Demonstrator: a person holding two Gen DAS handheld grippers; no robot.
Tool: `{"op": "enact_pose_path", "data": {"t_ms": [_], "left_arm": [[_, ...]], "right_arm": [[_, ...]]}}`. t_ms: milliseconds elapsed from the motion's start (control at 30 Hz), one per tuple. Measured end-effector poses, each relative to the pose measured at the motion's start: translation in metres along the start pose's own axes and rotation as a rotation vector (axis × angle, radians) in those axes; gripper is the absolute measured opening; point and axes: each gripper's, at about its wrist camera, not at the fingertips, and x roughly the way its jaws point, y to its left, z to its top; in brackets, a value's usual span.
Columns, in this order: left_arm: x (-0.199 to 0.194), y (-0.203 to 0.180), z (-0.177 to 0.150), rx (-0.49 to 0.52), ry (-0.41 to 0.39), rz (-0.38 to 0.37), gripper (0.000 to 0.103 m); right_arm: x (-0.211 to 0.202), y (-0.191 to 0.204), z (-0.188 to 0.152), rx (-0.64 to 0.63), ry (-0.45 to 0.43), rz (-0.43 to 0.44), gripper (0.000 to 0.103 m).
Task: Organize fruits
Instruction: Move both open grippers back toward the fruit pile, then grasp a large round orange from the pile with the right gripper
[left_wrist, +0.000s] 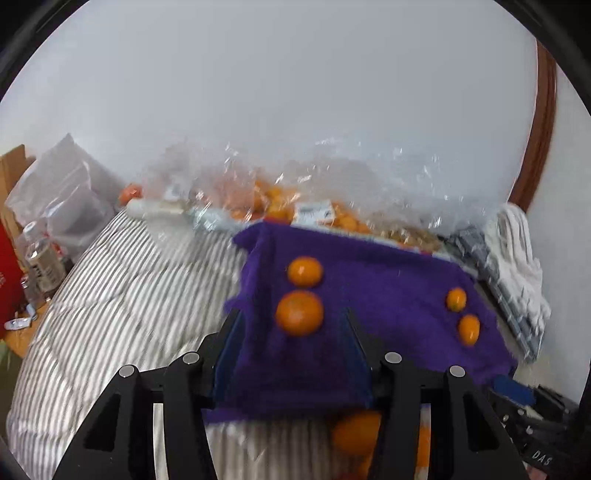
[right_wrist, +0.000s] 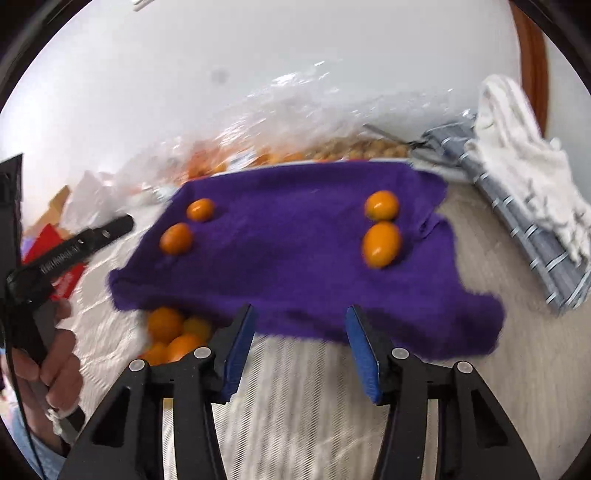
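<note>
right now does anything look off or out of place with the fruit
Yes. Four fruits sit in two neat pairs on the purple cloth, but a loose heap of oranges lies off it, by its near left edge on the striped bedding, partly tucked under the cloth's edge, apparently unsorted.

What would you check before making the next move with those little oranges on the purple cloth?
1. Right gripper empty: ok, nothing between its blue pads.
2. Left gripper free: cannot tell, the purple cloth lies between its fingers.
3. Two round oranges paired at the cloth's left side: ok.
4. Two oval kumquats paired at its right side: ok.
5. Loose orange pile by the cloth's near left edge sorted: not ok.
6. Sharp view: not ok, both pictures are blurred.
</note>
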Motion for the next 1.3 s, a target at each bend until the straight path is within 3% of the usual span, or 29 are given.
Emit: {"op": "enact_pose_path", "data": {"t_ms": [133,433,733,933,1300], "left_arm": [[-0.011,0.013,-0.025,0.017,0.065,0.001,0.05],[-0.031,0.034,-0.066,0.035,0.055,-0.001,0.05],[-0.017,0.048,-0.073,-0.018,0.146,-0.002,0.05],[-0.018,0.052,-0.075,-0.039,0.142,-0.006,0.05],[-0.019,0.044,-0.077,-0.005,0.155,-0.012,0.05]], "right_arm": [[0.0,0.023,-0.014,-0.058,0.006,0.008,0.052],[0.0,0.046,-0.021,-0.073,0.03,0.127,0.051],[0.019,0.053,-0.025,-0.08,0.091,0.166,0.047],[0.031,0.054,-0.021,-0.049,0.116,0.21,0.039],[0.002,-0.015,-0.027,0.077,0.124,0.204,0.039]]}}
